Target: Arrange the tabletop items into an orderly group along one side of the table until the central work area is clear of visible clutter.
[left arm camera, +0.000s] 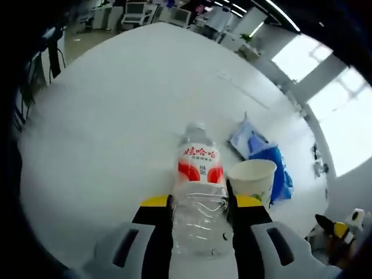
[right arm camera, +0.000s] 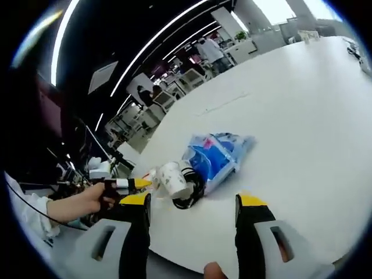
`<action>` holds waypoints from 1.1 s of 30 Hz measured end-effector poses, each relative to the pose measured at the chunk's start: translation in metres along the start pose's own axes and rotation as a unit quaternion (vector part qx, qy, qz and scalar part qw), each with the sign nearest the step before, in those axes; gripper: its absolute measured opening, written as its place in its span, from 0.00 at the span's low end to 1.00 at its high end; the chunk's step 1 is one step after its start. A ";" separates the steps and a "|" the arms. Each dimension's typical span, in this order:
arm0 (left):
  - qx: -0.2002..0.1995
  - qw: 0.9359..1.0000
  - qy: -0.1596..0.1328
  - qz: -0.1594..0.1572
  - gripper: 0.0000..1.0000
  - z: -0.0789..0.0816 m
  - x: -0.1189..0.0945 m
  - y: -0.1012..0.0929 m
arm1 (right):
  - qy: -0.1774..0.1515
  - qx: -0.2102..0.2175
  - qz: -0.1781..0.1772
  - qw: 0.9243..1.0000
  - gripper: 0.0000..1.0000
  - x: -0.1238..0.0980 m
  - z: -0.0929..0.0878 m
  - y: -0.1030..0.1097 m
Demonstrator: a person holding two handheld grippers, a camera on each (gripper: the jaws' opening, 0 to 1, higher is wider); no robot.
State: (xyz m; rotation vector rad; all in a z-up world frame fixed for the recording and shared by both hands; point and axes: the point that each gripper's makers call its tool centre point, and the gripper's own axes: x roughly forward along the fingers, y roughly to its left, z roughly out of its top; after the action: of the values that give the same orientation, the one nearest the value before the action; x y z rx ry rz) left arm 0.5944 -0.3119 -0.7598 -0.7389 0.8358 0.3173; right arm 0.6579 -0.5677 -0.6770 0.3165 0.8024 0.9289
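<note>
A clear water bottle (left arm camera: 200,174) with a red and white label stands between my left gripper's (left arm camera: 201,203) jaws, which are shut on its lower body. Just right of it sits a white paper cup (left arm camera: 253,177), and behind that a blue plastic packet (left arm camera: 258,148) lies on the white table (left arm camera: 116,116). In the right gripper view my right gripper (right arm camera: 193,203) is open and holds nothing, hovering near the table's edge. Beyond it lie the paper cup (right arm camera: 171,179), a black cable (right arm camera: 190,196) and the blue packet (right arm camera: 218,154). The left gripper (right arm camera: 125,185) comes in from the left, held by a hand (right arm camera: 87,200).
The table stretches wide and bare beyond the items (right arm camera: 302,104). Office desks and chairs (right arm camera: 192,72) stand far behind it. A yellow and black gripper part (left arm camera: 342,229) shows past the table's edge at lower right.
</note>
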 end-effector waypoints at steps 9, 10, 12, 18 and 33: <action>-0.007 0.999 -0.037 -0.017 0.33 0.019 -0.018 -0.005 | -0.016 -0.032 0.053 0.998 0.53 0.024 0.059 0.030; -0.011 0.999 -0.036 -0.018 0.33 0.020 -0.017 -0.002 | -0.018 -0.034 0.058 0.998 0.53 0.028 0.063 0.035; -0.041 0.998 -0.029 -0.025 0.32 0.017 -0.015 -0.002 | -0.026 -0.040 0.076 0.996 0.53 0.038 0.073 0.051; -0.052 0.998 -0.030 -0.028 0.32 0.015 -0.016 -0.004 | 0.020 0.046 0.139 0.989 0.54 0.064 0.056 0.096; -0.080 0.995 -0.048 -0.025 0.32 0.023 -0.026 0.000 | 0.151 0.162 0.179 0.959 0.54 0.173 0.078 0.157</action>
State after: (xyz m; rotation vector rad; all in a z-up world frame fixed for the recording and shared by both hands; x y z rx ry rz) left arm 0.5906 -0.2944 -0.7298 -0.8849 0.7051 0.3757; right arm 0.6819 -0.3298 -0.6176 0.6309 1.2096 1.2019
